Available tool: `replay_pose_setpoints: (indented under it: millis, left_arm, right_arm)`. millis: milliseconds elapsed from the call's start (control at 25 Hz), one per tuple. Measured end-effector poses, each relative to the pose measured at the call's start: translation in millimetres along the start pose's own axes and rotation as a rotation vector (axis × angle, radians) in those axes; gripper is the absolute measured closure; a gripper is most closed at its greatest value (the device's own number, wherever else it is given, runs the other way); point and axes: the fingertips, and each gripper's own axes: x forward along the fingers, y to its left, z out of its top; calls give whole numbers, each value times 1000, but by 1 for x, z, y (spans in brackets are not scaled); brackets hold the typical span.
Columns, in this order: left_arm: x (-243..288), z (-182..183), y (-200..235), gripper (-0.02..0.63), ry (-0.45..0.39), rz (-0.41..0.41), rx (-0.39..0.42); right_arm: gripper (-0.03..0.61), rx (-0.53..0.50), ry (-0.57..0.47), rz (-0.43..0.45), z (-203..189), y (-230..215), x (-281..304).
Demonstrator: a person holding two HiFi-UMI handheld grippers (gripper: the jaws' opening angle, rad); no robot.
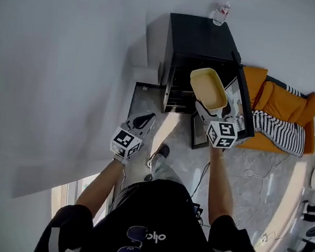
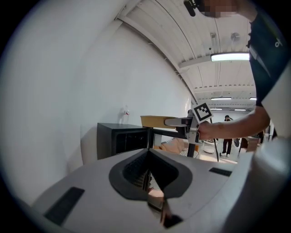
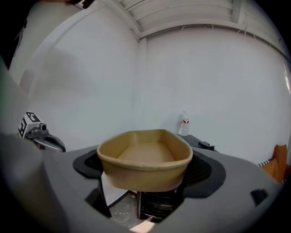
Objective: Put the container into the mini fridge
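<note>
In front of the open mini fridge [image 1: 201,40], the container [image 1: 208,87] is held in the air, roughly level and empty. It is pinched at its near end by the right gripper [image 1: 210,110] and is not yet inside. The door [image 1: 244,112] is already open and the wire shelves [image 1: 178,91] are exposed. Judged left: container moved into the cavity, set on a shelf, released, with the door possibly closed after. The left gripper [image 1: 143,121] is held off to the side, well apart from the fridge, jaws pressed together with nothing between. Writing: a red-banded label is seen on the bottle [image 1: 221,12] on the fridge top, too small to be read. A pale logo is seen on the dark shirt [image 1: 154,236], not reliably legible. No brand is made out on fridge or container.
</note>
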Motion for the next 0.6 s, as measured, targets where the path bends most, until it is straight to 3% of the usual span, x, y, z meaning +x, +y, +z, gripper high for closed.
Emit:
replay_pose_setpoints:
  millis: [600]
  left_arm:
    - [116,6,47,606,38,-171,36]
  right_arm:
    - [49,20,42,-28,-28,-76,92]
